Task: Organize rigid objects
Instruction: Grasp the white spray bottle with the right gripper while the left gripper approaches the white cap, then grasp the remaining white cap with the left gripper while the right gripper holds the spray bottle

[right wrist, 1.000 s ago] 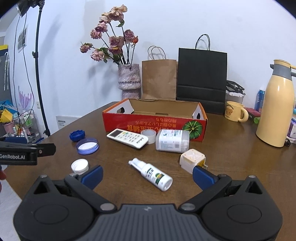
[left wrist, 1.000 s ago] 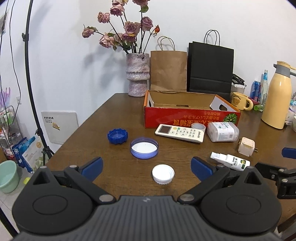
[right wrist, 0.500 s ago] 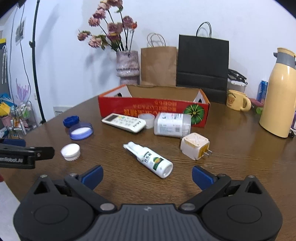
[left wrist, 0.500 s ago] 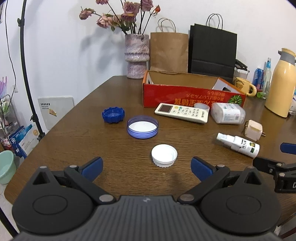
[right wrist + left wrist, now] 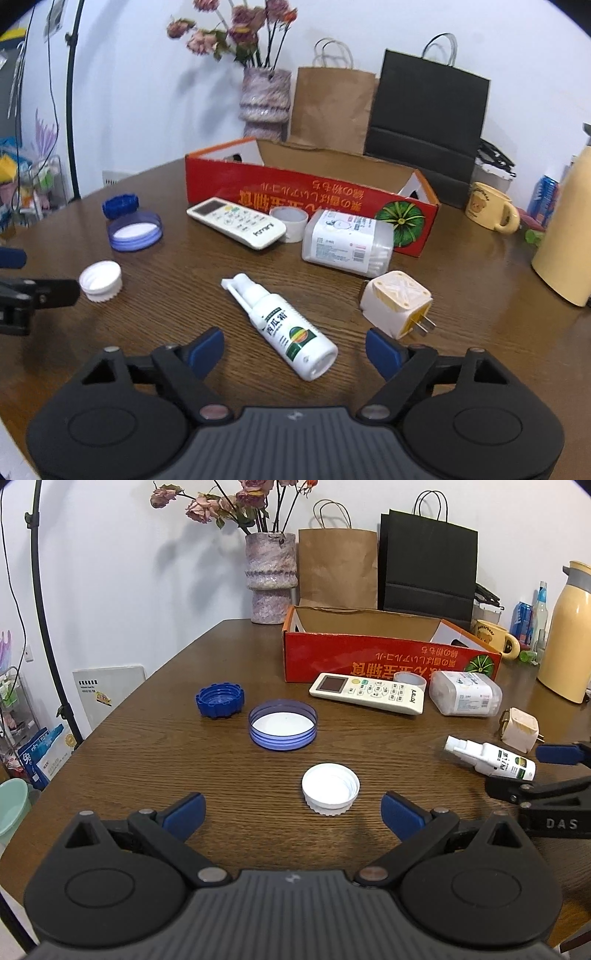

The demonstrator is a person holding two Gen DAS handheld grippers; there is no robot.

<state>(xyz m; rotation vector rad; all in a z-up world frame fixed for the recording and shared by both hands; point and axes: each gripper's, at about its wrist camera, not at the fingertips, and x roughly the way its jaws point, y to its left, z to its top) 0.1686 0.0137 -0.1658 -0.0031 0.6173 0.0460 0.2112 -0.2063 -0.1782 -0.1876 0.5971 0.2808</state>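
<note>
In the left wrist view, the left claw (image 5: 291, 806) hangs low over the brown wooden desk (image 5: 147, 760) with its 2 blue fingers wide apart and nothing between them. A small white round screw cap (image 5: 330, 788) lies open side up just in front of the claw. Farther back sits a wide see-through blue lid with a white inside (image 5: 283, 724), and a dark blue ridged cap (image 5: 220, 700) lies near it on the left. A long white remote control (image 5: 367, 692) lies in front of a red cardboard box with an open top (image 5: 388, 655). A clear plastic tub with a white label (image 5: 465, 694) lies on its side to the right of the remote. At the right edge, the white spray bottle with a green label (image 5: 491, 757) lies flat, with a blue finger and a black arm of the right claw on either side of it. In the right wrist view, the right claw (image 5: 294, 349) is closing, and the same white spray bottle (image 5: 284, 325) lies between its 2 blue fingers, but the pads do not touch it. A white square plug with 2 metal pins (image 5: 397, 304) sits just to the right of the bottle. A small roll of clear tape (image 5: 289, 223) rests between the remote control (image 5: 236, 221) and the tub (image 5: 347, 242). The red box (image 5: 314, 201) stands behind them all.
</note>
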